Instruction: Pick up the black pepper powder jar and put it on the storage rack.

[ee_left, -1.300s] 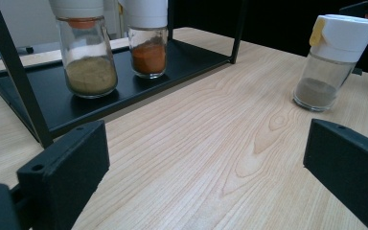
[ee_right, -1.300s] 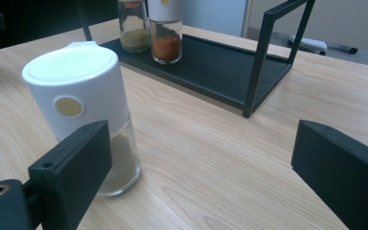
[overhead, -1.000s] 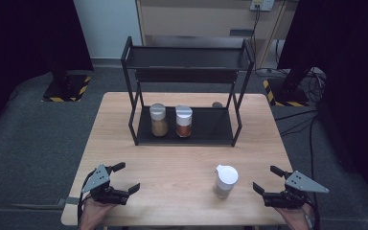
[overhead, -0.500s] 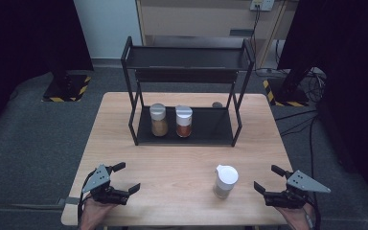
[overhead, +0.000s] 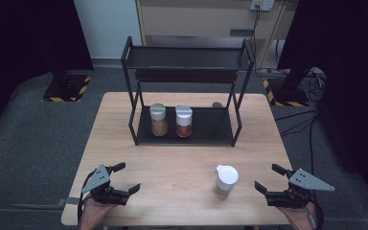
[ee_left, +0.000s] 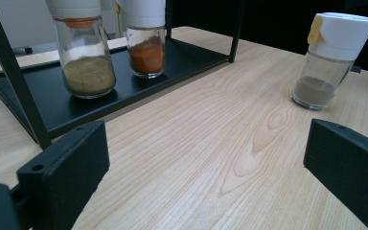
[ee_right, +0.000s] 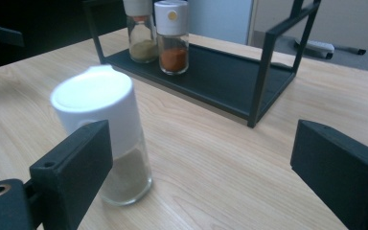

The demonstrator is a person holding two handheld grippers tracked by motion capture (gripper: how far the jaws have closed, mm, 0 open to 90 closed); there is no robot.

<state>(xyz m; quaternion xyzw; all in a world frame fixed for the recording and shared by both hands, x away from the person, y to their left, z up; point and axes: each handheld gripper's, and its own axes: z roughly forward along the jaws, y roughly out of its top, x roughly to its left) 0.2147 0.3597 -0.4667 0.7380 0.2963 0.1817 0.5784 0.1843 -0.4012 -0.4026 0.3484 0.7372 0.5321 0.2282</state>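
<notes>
A glass spice jar with a white cap (overhead: pixel 225 181) (ee_left: pixel 327 60) (ee_right: pixel 110 136) stands upright on the wooden table (overhead: pixel 182 163), in front of a black two-tier rack (overhead: pixel 187 57). On the rack's lower shelf stand a jar of tan powder (overhead: pixel 158 120) (ee_left: pixel 83 50) (ee_right: pixel 140 34) and a jar of orange-red powder (overhead: pixel 183 121) (ee_left: pixel 145 40) (ee_right: pixel 172 38). My left gripper (overhead: pixel 126 177) is open and empty near the front left corner. My right gripper (overhead: pixel 269 178) is open and empty, just right of the loose jar.
The rack's top shelf (overhead: pixel 187 58) holds nothing. A small dark object (overhead: pixel 216 104) lies on the table behind the rack. Beyond the table are a cabinet (overhead: pixel 206 19), cables (overhead: pixel 306 81) and striped stand bases (overhead: pixel 64 91) on the grey floor.
</notes>
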